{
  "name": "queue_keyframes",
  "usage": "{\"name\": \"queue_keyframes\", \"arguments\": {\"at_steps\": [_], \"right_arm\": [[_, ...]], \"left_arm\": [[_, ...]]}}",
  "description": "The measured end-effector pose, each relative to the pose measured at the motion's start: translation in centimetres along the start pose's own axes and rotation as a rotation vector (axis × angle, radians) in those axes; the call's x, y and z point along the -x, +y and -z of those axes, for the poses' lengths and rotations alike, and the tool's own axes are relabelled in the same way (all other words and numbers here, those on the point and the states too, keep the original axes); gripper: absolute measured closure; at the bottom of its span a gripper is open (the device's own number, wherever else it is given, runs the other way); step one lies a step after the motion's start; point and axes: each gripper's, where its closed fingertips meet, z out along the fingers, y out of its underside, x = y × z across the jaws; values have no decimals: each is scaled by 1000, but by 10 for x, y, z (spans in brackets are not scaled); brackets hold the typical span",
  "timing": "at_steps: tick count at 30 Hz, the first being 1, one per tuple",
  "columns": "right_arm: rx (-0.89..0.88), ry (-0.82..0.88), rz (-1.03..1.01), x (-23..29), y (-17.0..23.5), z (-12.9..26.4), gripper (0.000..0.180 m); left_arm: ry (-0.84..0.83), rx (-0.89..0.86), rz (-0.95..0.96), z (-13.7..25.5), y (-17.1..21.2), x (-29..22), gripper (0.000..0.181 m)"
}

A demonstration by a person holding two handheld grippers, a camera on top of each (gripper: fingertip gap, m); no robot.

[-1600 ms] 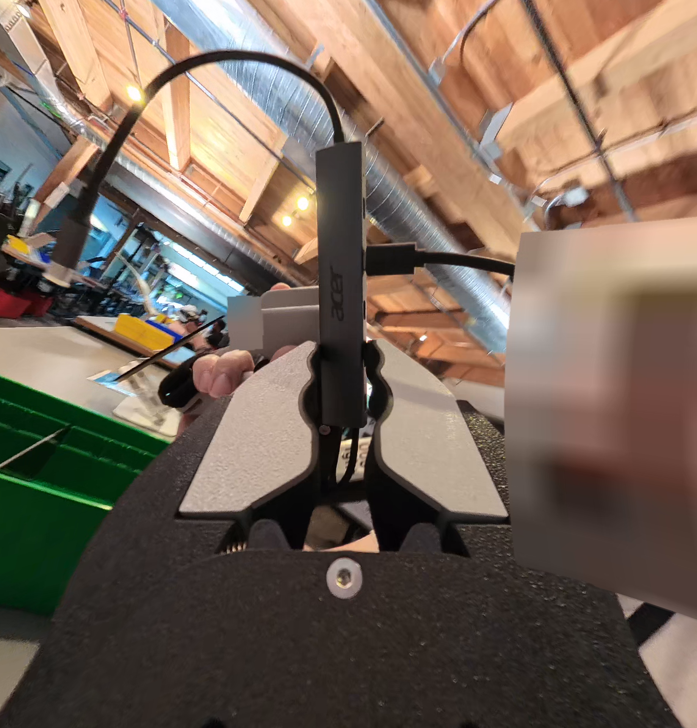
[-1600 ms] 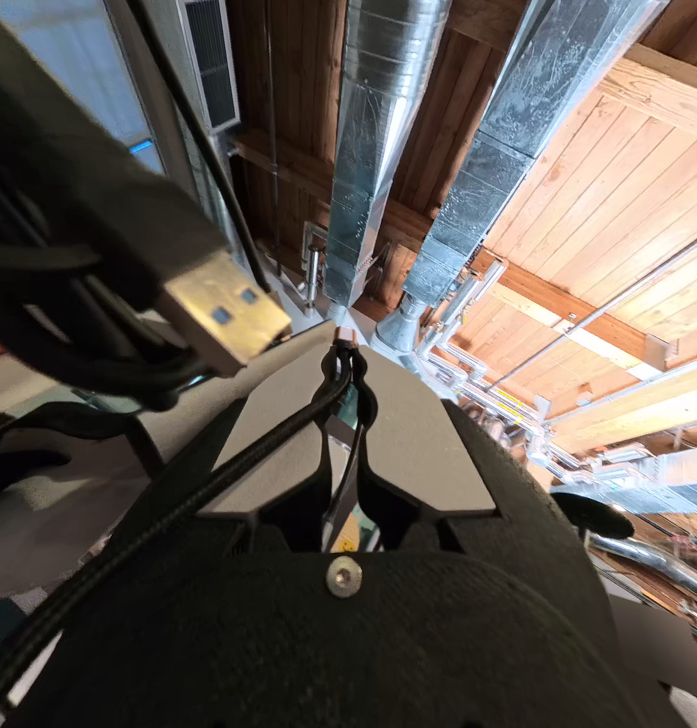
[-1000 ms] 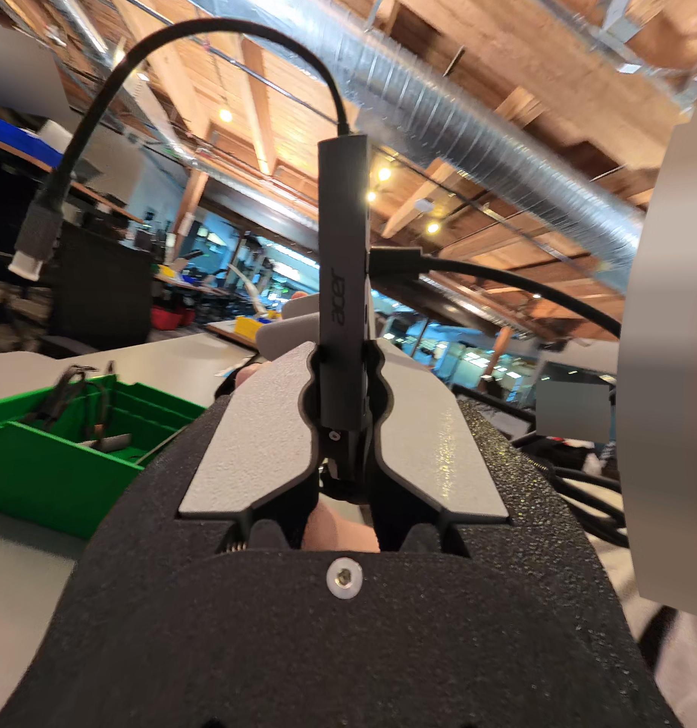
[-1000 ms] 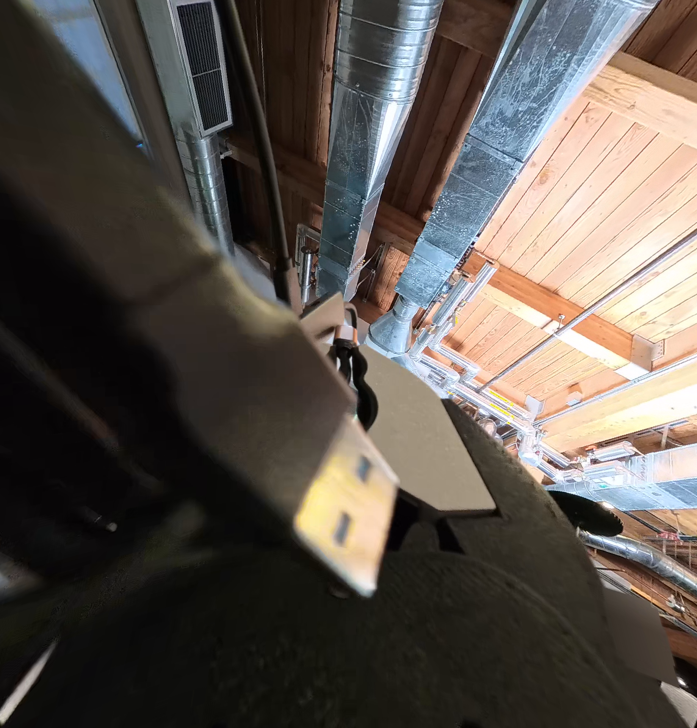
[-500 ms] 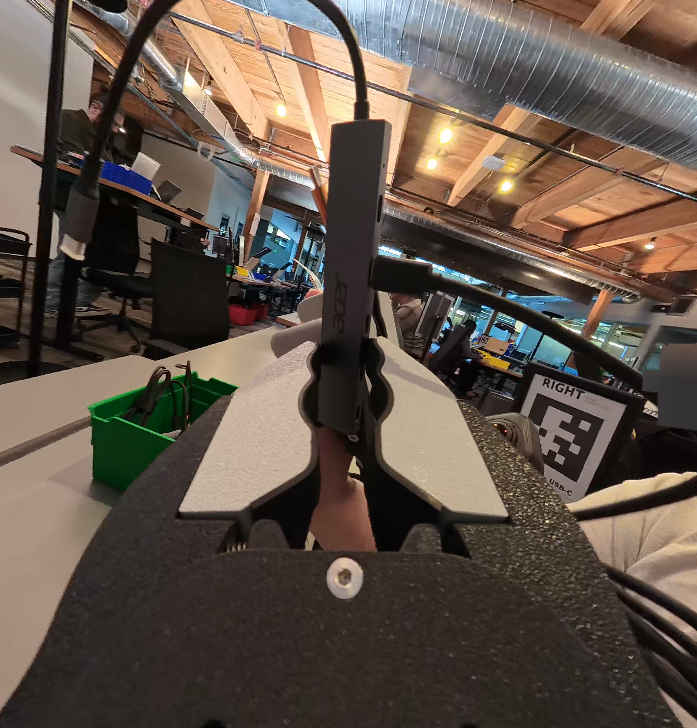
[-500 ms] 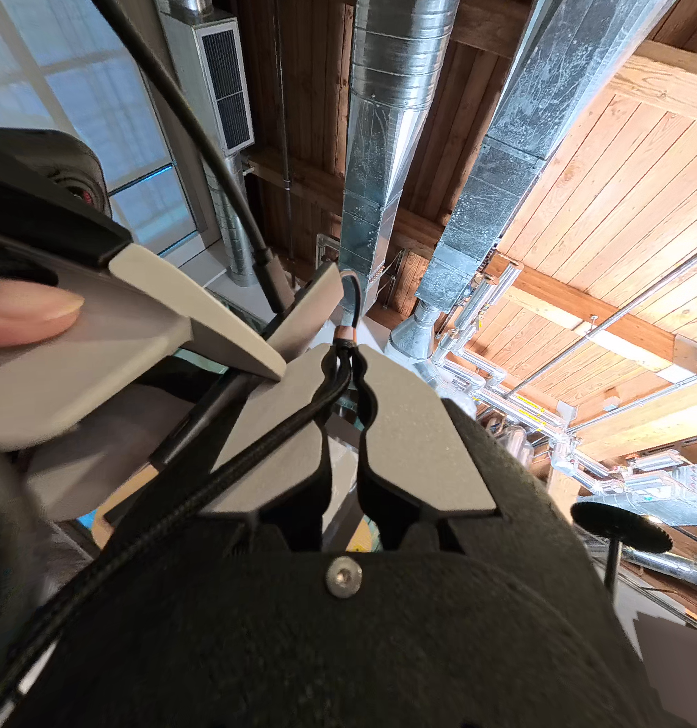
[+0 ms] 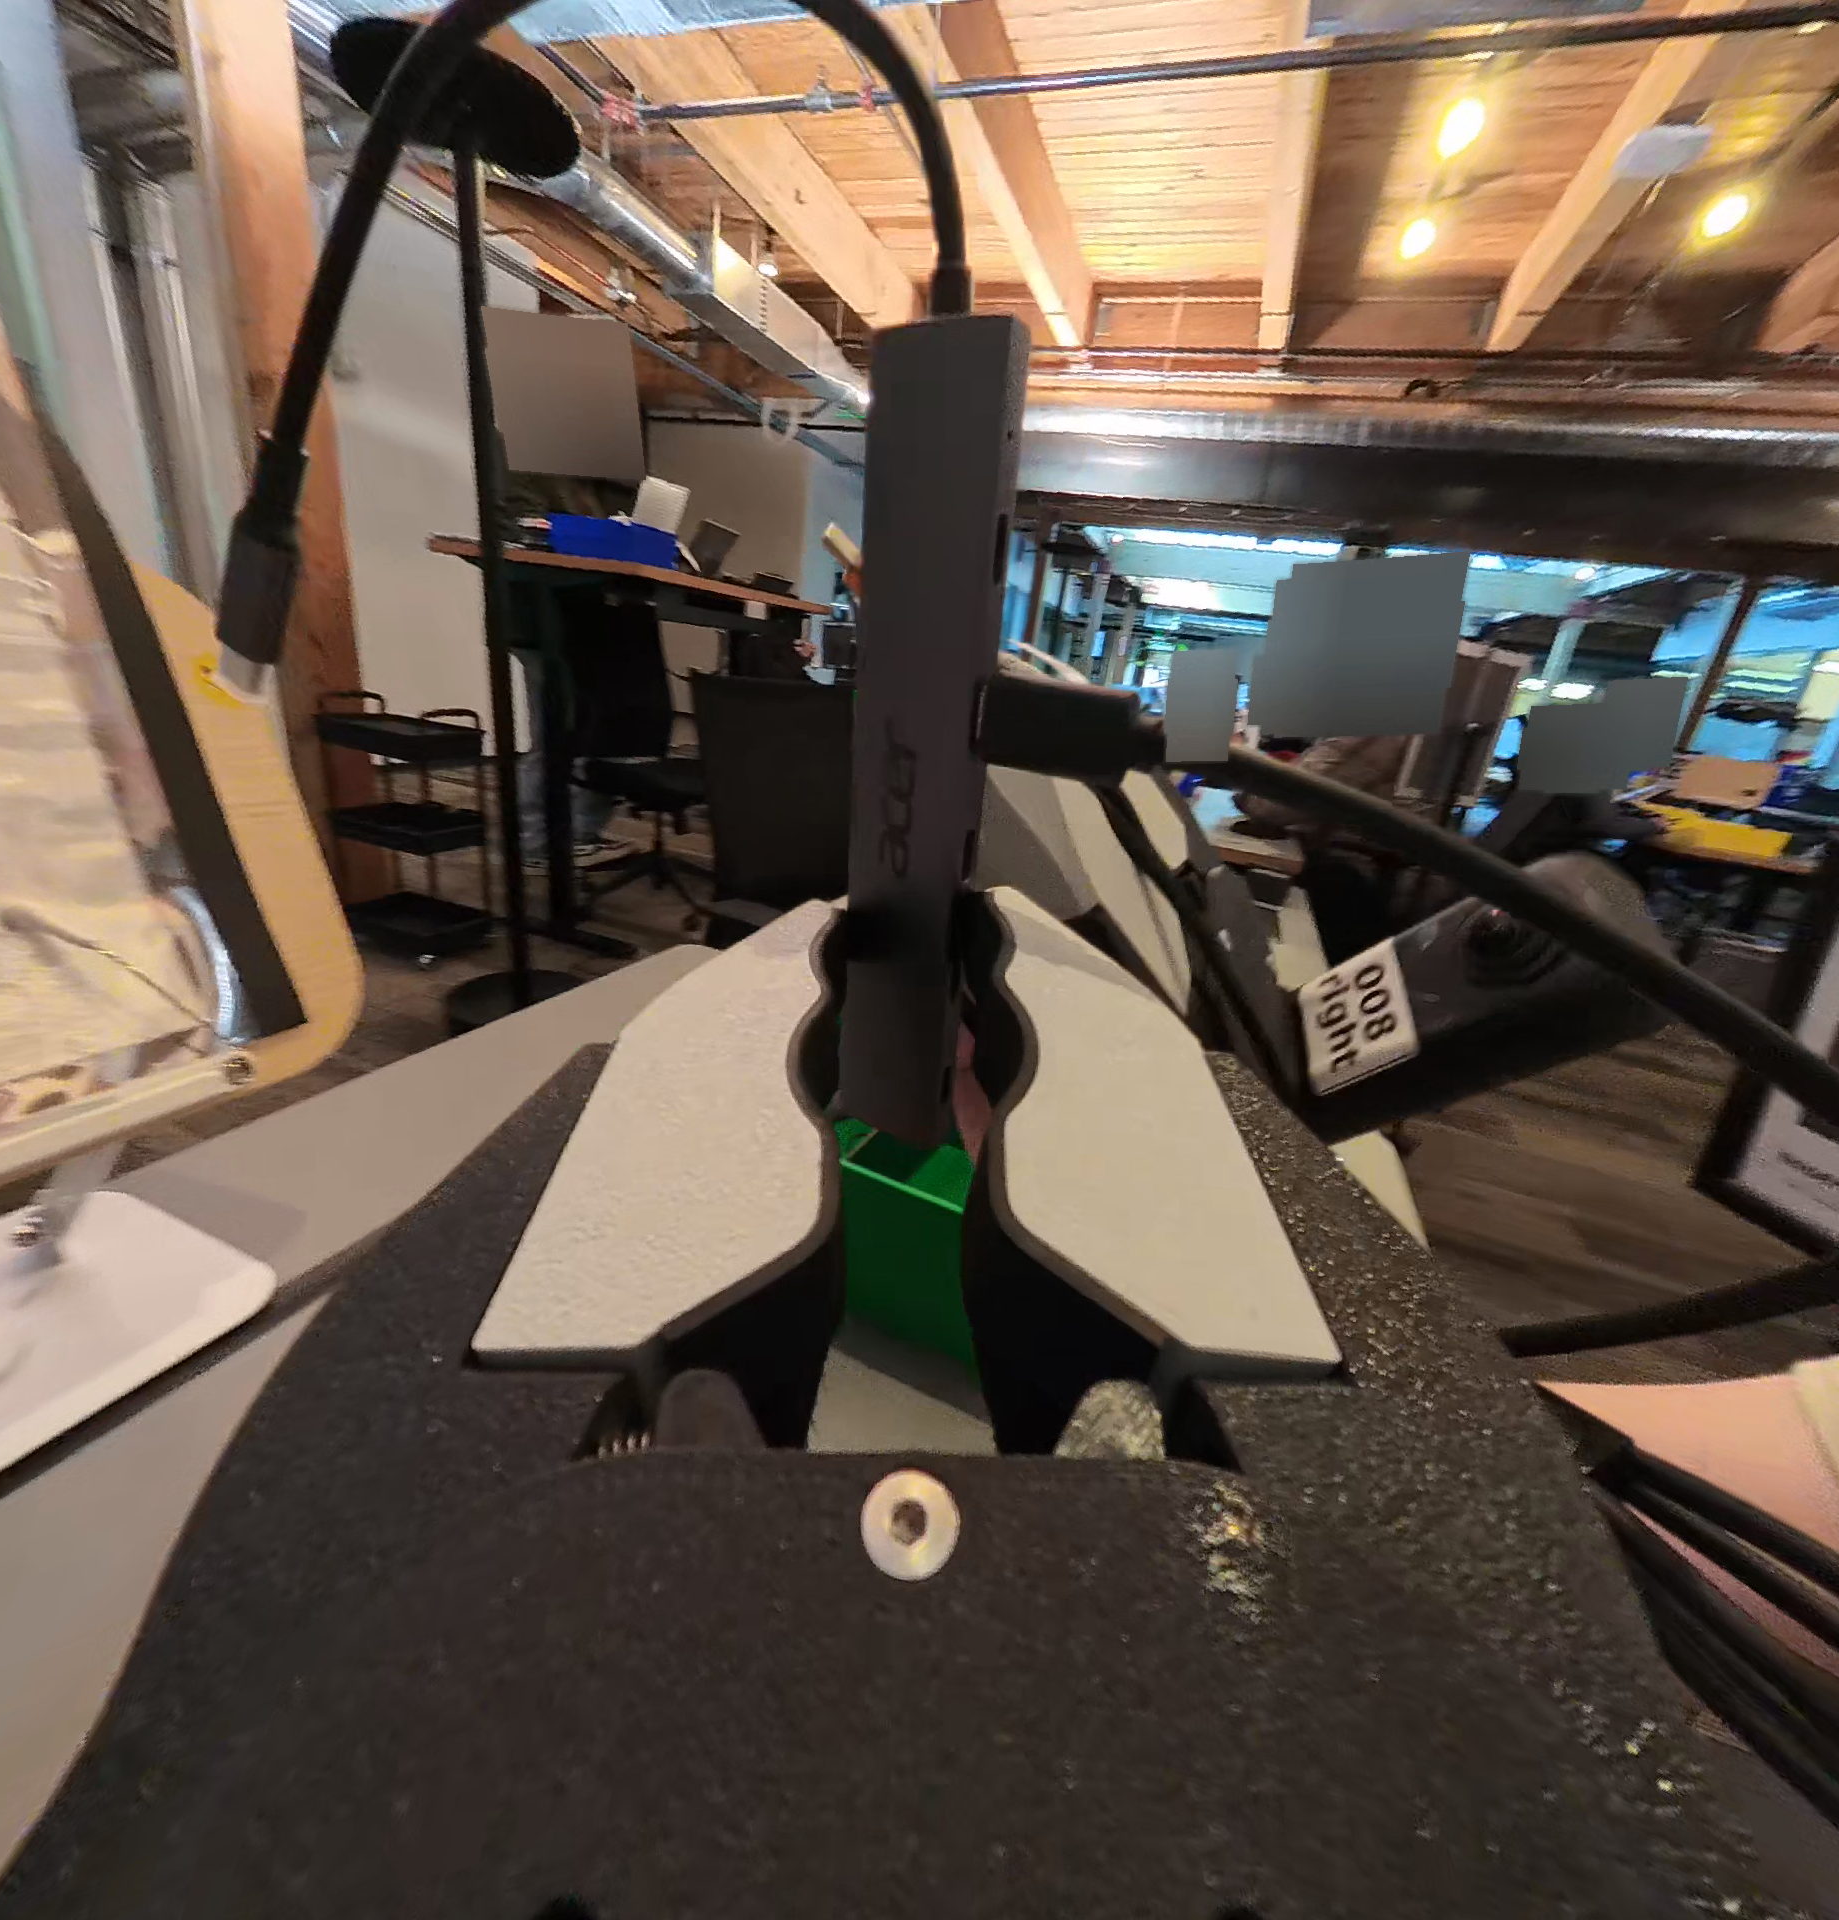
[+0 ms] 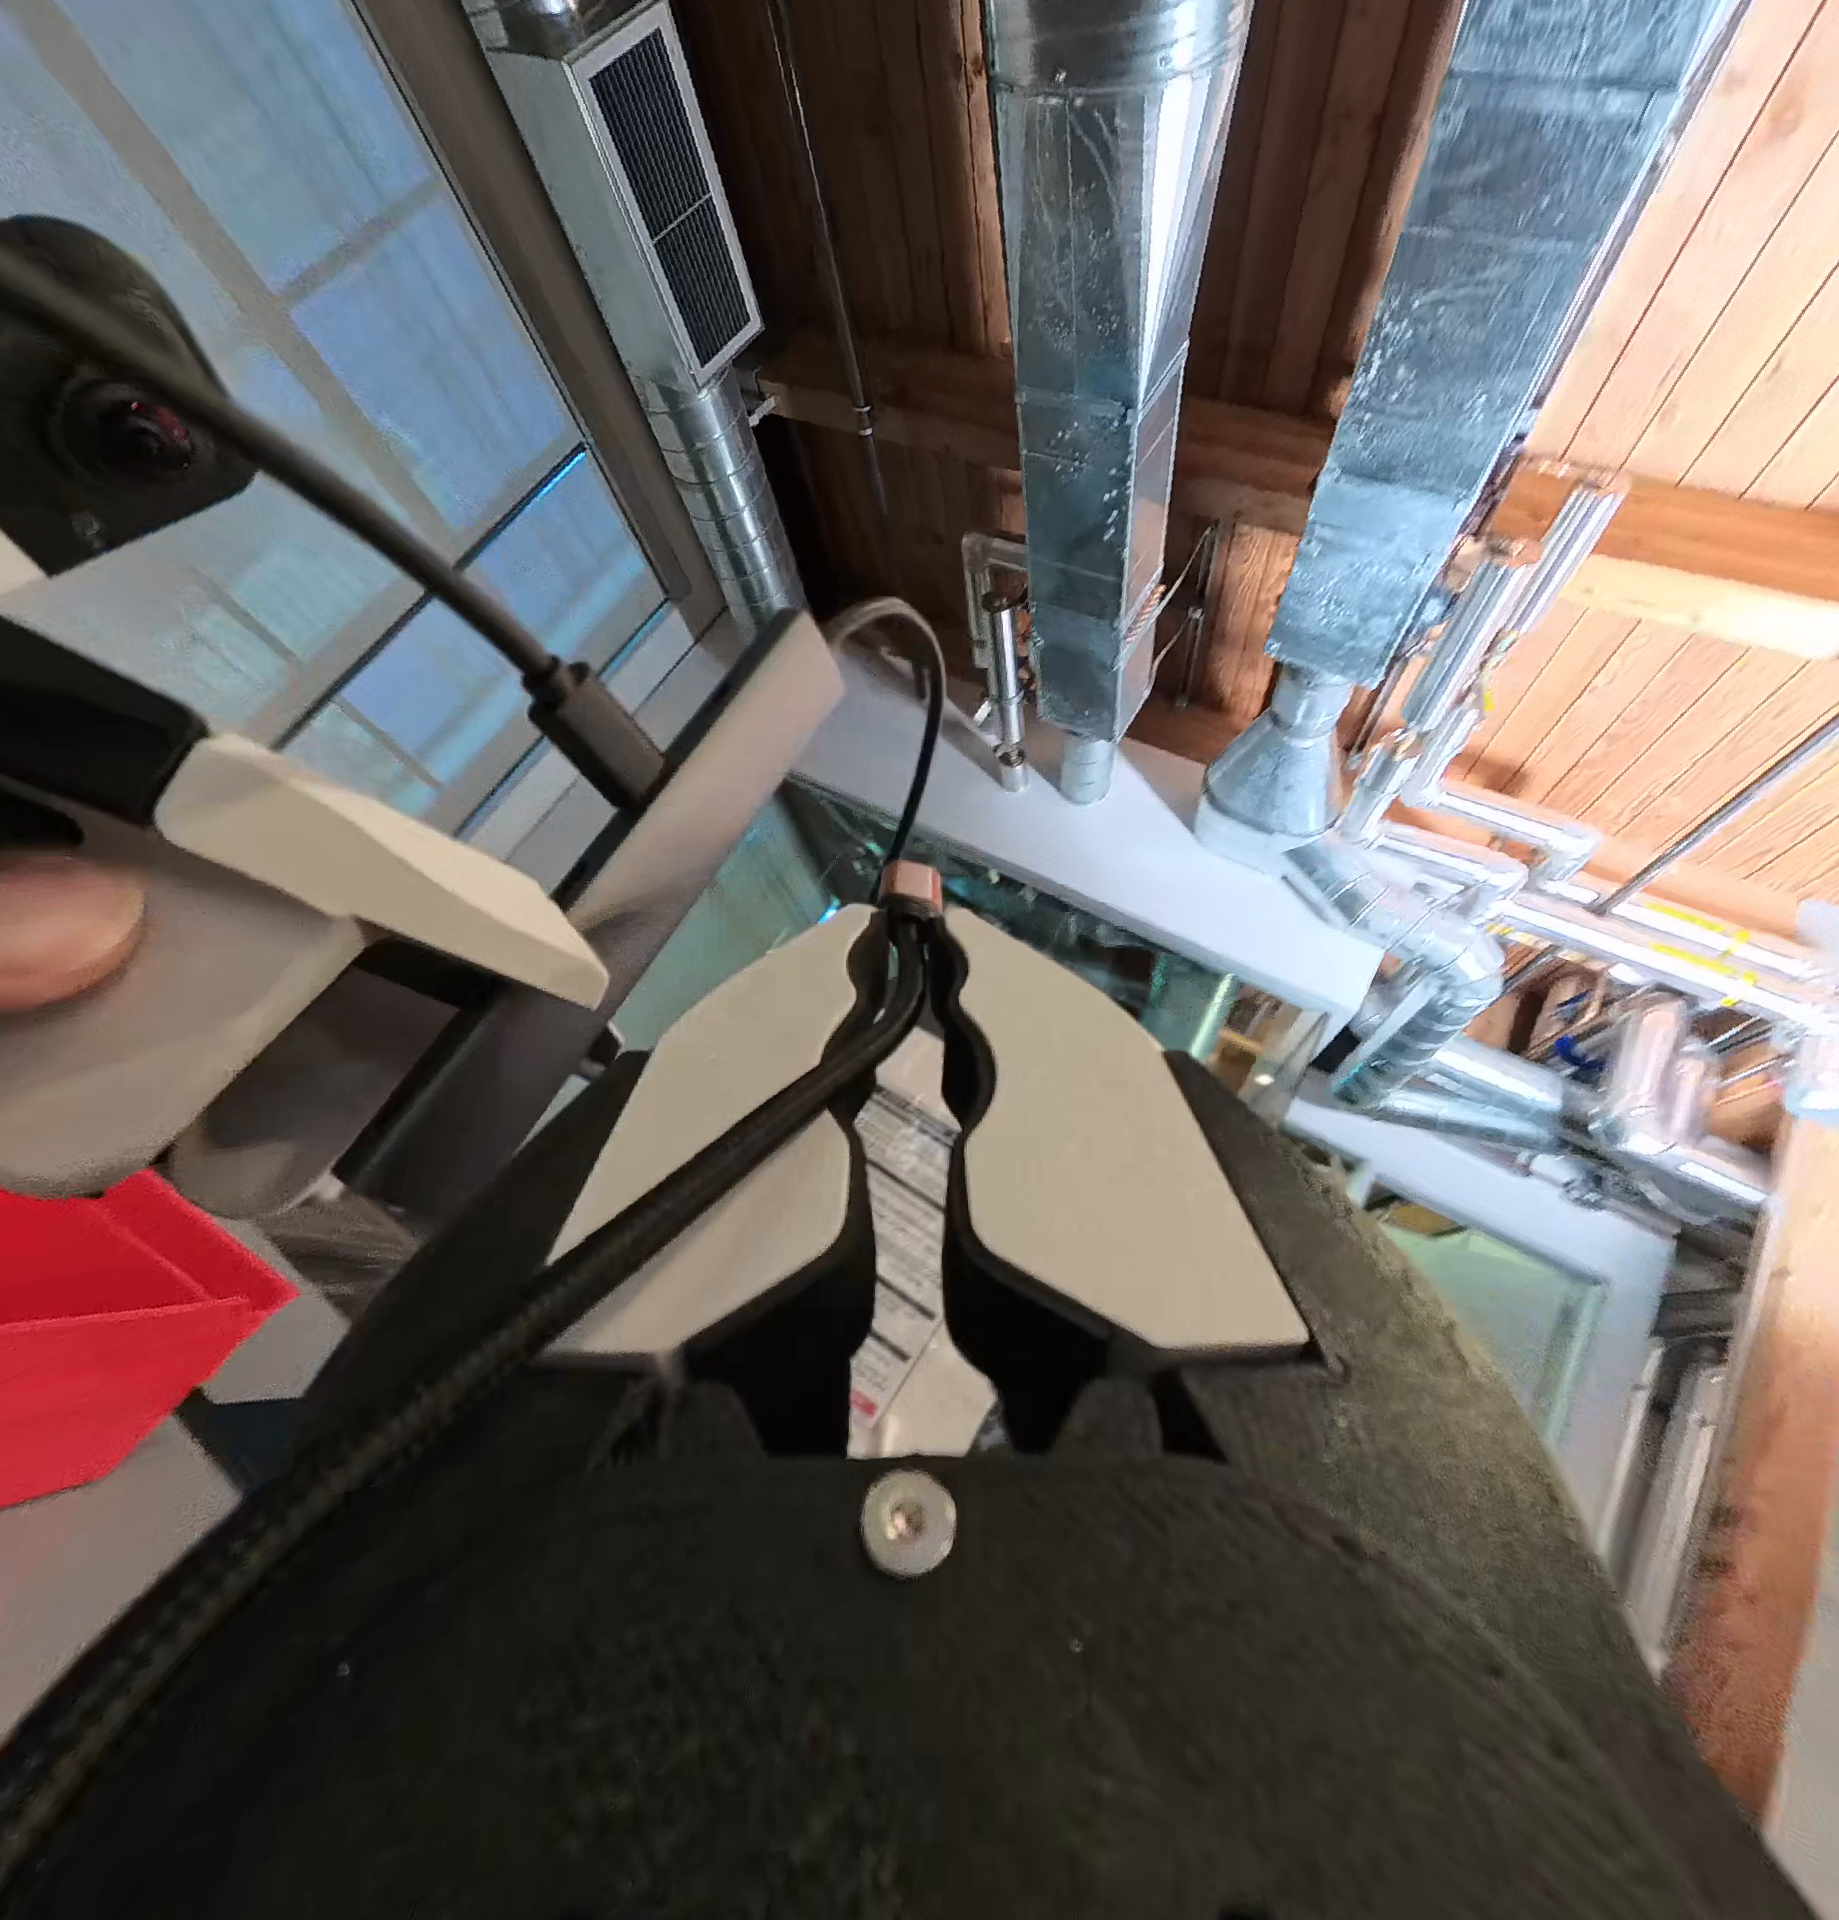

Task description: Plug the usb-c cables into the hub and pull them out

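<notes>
My left gripper (image 7: pixel 910 935) is shut on the lower end of a grey usb hub (image 7: pixel 936 675) and holds it upright. The hub's own black lead arcs from its top down to a loose plug (image 7: pixel 255 592) at the left. A black usb-c cable plug (image 7: pixel 1060 727) sits in a port on the hub's right side. My right gripper (image 8: pixel 910 935) is shut on a black braided cable (image 8: pixel 686 1174) just below its copper-coloured collar (image 8: pixel 913 883). In the right wrist view the hub (image 8: pixel 717 748), the plugged-in cable plug (image 8: pixel 593 727) and a left finger (image 8: pixel 375 842) lie at the upper left.
A green bin (image 7: pixel 899 1236) shows between my left fingers on the grey table (image 7: pixel 375 1143). A panel on a white stand (image 7: pixel 115 831) is at the left, and a black lamp pole (image 7: pixel 489 520) stands behind. A red bin (image 8: pixel 84 1320) is at the left of the right wrist view. Tip to tip, the grippers are about 5 cm apart.
The left gripper has swung round and levelled out with the hub still gripped and the cable still plugged in. The right wrist view has tilted down, and the left gripper sits farther from it.
</notes>
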Motion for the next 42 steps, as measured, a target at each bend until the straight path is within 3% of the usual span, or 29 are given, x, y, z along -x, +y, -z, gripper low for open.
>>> {"name": "queue_keyframes", "arguments": {"at_steps": [9, 13, 16, 22, 29, 42], "right_arm": [[178, -186, -491, 17, 27, -15, 172], [255, -383, -761, 35, 32, -14, 172], [316, -404, -889, 35, 42, -12, 172], [469, -484, -986, 48, 50, -4, 172], [652, -674, -1045, 75, 62, 17, 172], [730, -826, -1234, 91, 74, 35, 172]], "left_arm": [[-197, 74, -304, -1, 5, 13, 159], [-266, 100, -447, -1, 7, 13, 160], [-322, 124, -550, 0, 7, 16, 159], [-425, 210, -799, 3, 9, 24, 160], [-392, 370, -1091, 2, 32, 24, 160], [-347, 481, -1166, 5, 61, 33, 159]]}}
